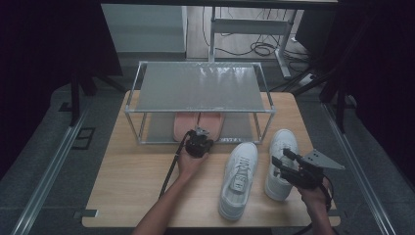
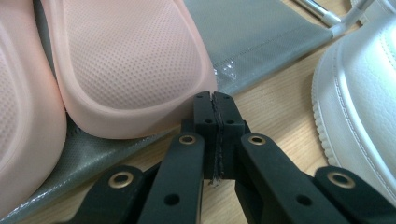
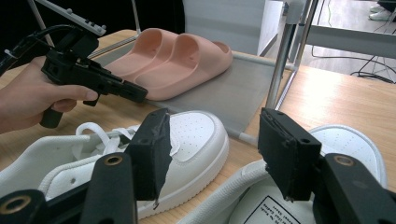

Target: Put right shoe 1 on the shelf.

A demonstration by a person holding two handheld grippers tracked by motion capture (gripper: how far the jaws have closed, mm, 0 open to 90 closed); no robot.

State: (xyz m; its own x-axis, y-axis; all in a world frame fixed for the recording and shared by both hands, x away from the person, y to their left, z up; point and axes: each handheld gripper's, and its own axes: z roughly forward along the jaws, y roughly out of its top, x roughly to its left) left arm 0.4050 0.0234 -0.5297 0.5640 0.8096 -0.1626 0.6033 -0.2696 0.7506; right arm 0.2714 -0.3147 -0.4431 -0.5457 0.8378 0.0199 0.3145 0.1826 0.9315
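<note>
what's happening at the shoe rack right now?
A person holds a gripper in each hand at a table with a two-tier shoe rack. The left gripper, jaws shut and empty, points at the heel of a pink slipper on the rack's lower shelf, next to its pair. The right gripper is open, hovering over the right-hand white sneaker. The other white sneaker lies beside it on the table.

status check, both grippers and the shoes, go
Left gripper shut, empty, tips by the pink slippers on the rack's lower shelf. Right gripper open above the right-hand white sneaker. Nothing in the way.
</note>
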